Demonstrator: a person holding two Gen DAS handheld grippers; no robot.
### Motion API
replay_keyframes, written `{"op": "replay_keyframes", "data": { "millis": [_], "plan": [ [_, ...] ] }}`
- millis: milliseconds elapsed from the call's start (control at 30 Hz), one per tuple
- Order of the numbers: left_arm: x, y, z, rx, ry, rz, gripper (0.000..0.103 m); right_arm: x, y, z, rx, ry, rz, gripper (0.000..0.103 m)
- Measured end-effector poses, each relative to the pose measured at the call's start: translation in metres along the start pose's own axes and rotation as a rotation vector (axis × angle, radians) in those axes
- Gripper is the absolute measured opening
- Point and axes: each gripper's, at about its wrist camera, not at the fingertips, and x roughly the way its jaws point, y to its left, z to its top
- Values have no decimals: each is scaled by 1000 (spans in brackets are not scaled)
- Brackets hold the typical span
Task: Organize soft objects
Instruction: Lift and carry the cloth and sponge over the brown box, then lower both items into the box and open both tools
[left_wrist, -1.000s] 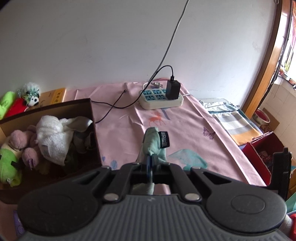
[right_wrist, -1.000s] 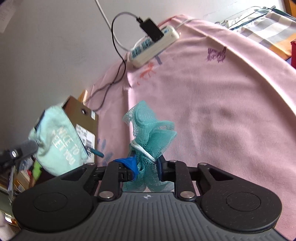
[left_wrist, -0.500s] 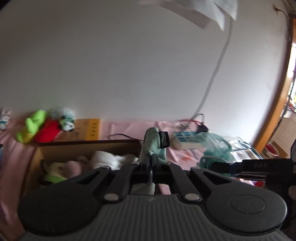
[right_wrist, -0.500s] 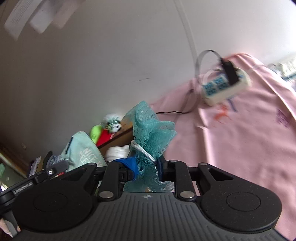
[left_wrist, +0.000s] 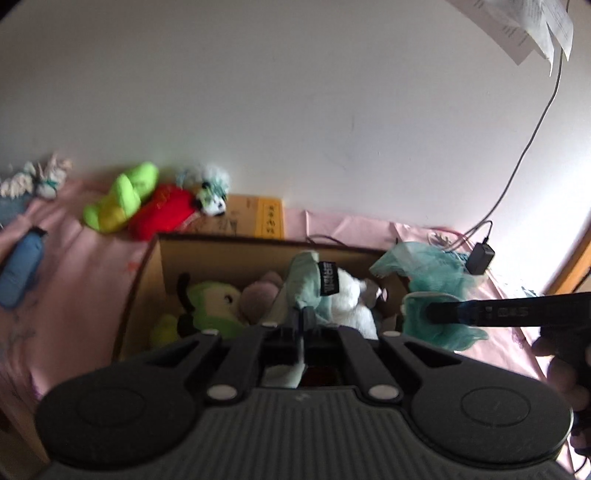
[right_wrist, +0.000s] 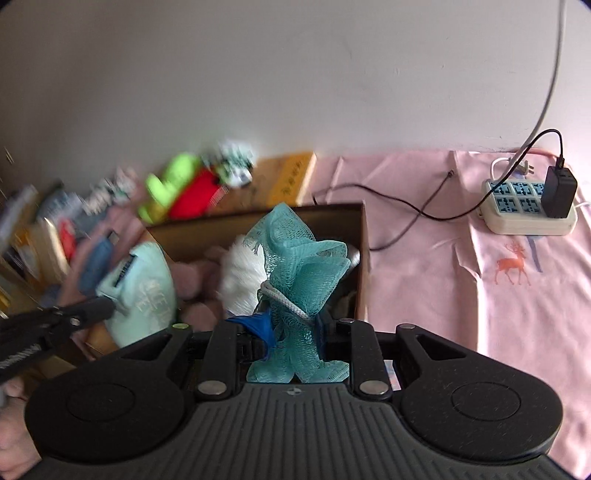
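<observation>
both grippers now hover over the cardboard box (right_wrist: 364, 236); left gripper (left_wrist: 301, 321) pinches upright mint pouch (left_wrist: 304, 284), right gripper (right_wrist: 291, 325) upright mesh sponge (right_wrist: 299, 266).

A plain white wall (left_wrist: 295, 110) rises behind a pink sheet (right_wrist: 461, 295), a power strip (right_wrist: 528, 210) sits near the wall with a cable climbing up, and daylight floods in from the right.

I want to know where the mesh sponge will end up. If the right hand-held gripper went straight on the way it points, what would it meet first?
Likely the white plush inside the cardboard box. The right hand-held gripper, shut on the teal mesh sponge, points into the open box; depth is unclear.
</observation>
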Motion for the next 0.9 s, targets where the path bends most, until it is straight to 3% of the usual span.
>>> {"op": "replay_keyframes", "data": {
  "millis": [200,300,500,700,900],
  "plan": [
    [26,15,-18,-9,78,-12,0,30,14,-8,-66,94,-84,10],
    [36,20,-26,3,119,9,1,41,23,-12,-108,148,-90,10],
    [60,39,-37,7,213,70,2,43,25,-12,-132,176,-127,11],
    [40,47,-32,0,155,43,4,17,16,-2,-102,131,-101,12],
    [9,47,-26,20,76,80,11,-4,2,3,-5,71,-71,12]
  ]
}}
